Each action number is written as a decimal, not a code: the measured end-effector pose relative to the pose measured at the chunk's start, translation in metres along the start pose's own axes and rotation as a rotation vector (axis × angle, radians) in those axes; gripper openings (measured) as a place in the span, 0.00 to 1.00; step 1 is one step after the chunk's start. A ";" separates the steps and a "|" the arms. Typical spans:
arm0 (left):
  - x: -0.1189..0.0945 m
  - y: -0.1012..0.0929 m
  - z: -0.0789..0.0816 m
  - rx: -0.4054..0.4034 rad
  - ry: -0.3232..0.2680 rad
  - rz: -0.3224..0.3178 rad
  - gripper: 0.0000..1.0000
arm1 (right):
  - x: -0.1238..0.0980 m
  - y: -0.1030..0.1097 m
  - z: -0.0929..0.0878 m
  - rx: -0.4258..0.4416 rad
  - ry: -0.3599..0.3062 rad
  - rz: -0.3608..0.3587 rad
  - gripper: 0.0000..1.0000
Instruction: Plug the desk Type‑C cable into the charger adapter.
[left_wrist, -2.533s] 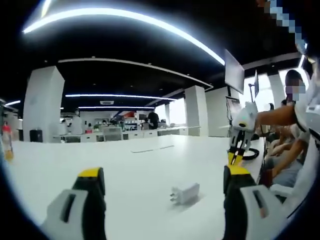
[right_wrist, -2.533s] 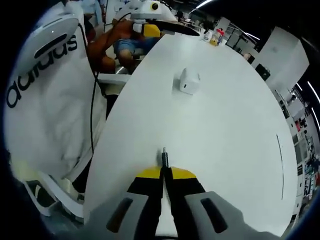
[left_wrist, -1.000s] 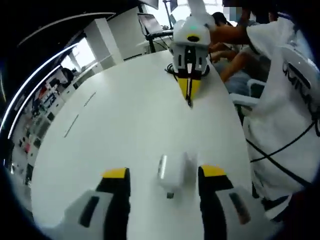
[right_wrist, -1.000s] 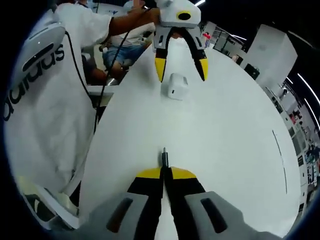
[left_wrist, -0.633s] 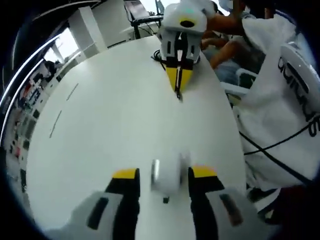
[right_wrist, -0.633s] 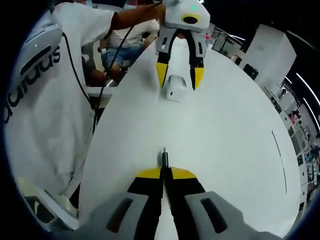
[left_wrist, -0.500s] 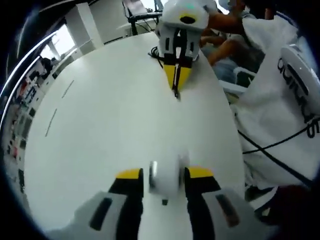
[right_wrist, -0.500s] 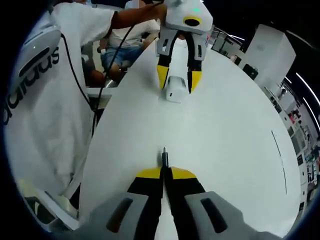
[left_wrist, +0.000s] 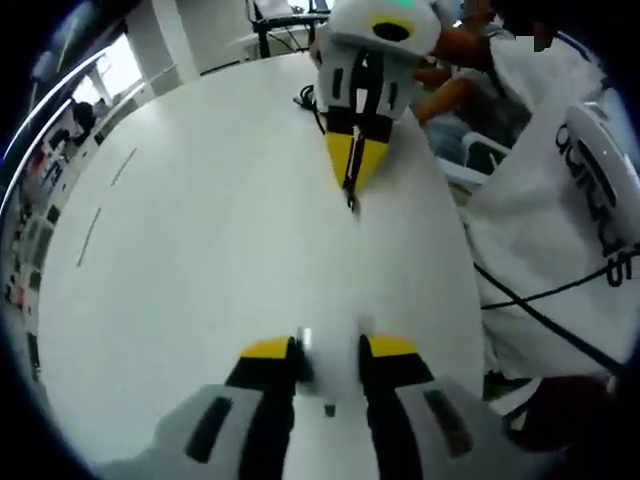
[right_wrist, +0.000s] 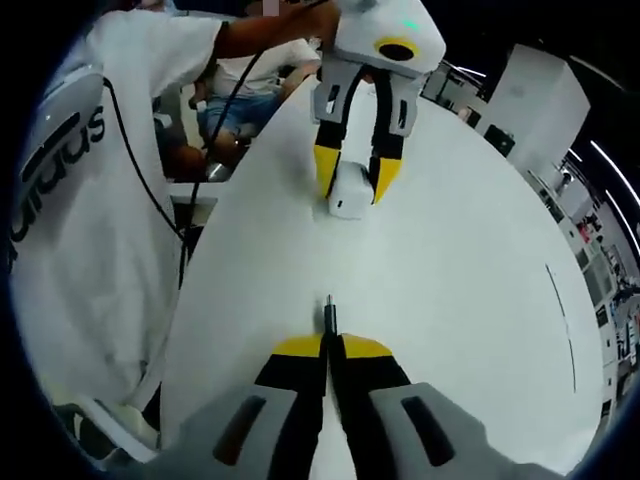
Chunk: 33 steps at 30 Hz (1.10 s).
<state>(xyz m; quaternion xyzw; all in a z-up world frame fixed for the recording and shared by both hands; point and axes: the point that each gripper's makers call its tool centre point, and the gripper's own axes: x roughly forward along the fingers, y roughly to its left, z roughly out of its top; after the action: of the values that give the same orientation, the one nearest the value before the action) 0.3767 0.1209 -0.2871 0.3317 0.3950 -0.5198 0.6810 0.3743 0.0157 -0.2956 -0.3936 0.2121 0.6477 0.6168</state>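
A broad white table (left_wrist: 200, 250) spreads across both views, its top smooth and bare where it shows, marked by thin dark seam lines (left_wrist: 90, 235) toward its far side. In the right gripper view the same table (right_wrist: 450, 300) carries a similar short seam (right_wrist: 560, 290) near its edge. A person in a white T-shirt (right_wrist: 80, 250) with black lettering stands at the table's side; in the left gripper view the shirt (left_wrist: 560, 210) shows again, with a thin black cord (left_wrist: 540, 310) trailing over it. Beyond, white square columns (right_wrist: 545, 100) rise under a dark ceiling with long strip lights (right_wrist: 600, 160). Another seated person's bare knees and blue shorts (right_wrist: 235, 105) show past the table's end.
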 end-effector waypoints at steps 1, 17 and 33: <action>0.000 0.000 0.000 -0.002 0.002 0.001 0.24 | 0.001 -0.001 0.003 0.004 -0.003 -0.005 0.02; 0.004 0.003 0.001 -0.002 0.038 0.003 0.24 | 0.025 -0.005 0.043 -0.006 -0.023 0.007 0.02; 0.006 0.003 0.002 -0.016 0.045 0.003 0.24 | 0.042 -0.008 0.063 0.001 -0.011 0.027 0.02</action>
<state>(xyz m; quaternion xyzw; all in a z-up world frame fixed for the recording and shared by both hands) 0.3809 0.1177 -0.2912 0.3384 0.4138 -0.5082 0.6753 0.3698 0.0909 -0.2884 -0.3867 0.2144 0.6580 0.6095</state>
